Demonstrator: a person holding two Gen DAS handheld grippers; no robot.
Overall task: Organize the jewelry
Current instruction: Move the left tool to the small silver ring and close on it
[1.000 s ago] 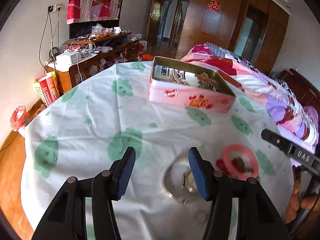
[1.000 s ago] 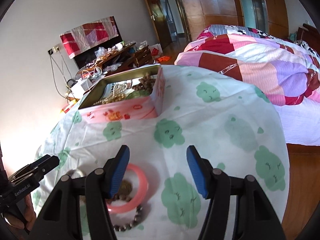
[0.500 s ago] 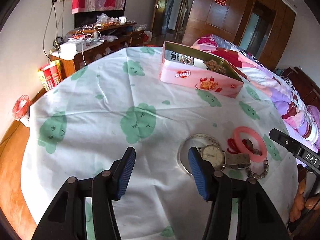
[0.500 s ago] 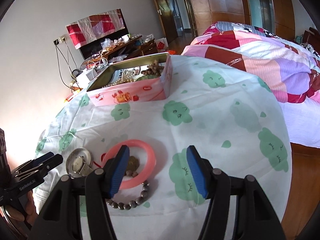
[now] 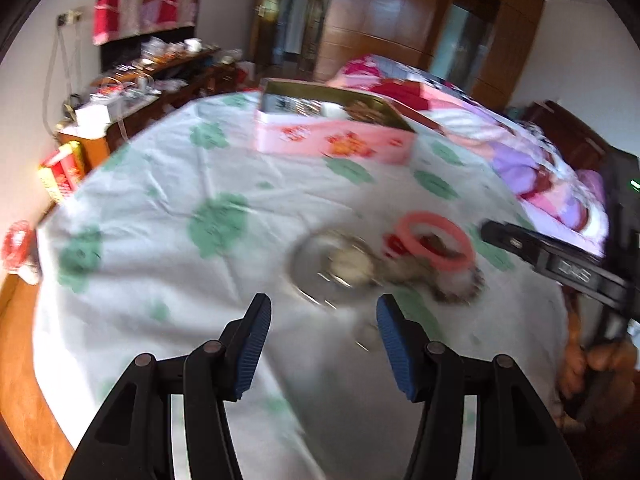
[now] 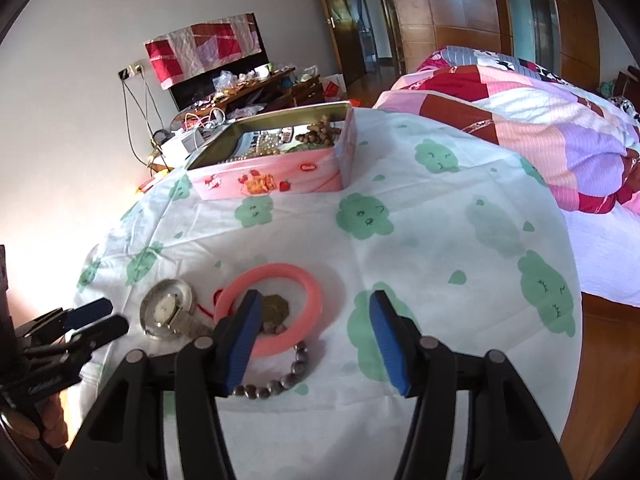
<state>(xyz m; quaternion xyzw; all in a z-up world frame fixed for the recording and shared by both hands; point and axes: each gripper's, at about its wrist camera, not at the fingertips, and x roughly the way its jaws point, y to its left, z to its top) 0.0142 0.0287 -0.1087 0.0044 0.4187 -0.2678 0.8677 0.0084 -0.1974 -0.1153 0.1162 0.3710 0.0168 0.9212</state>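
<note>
Left tool (image 6: 90, 318) open and empty at the worktop's (image 6: 440, 216) near edge, wristwatch (image 6: 166, 308) beside it, pink bangle (image 6: 276, 308) with bead bracelet (image 6: 276, 376) touching, right tool (image 6: 314, 340) over them (jaws just closing slightly, gripping nothing), pink tin (image 6: 276, 160) beyond.

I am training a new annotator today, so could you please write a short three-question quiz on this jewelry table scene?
1. True or false: the pink bangle lies inside the pink tin.
2. Which piece lies just left of the bangle in the right wrist view: A) the wristwatch, B) a comb, C) a spoon?
3. Fill in: the dark bead bracelet lies on the ____ tablecloth.

Key
1. False; it lies on the cloth, apart from the tin.
2. A
3. White with green cloud figures.
</note>
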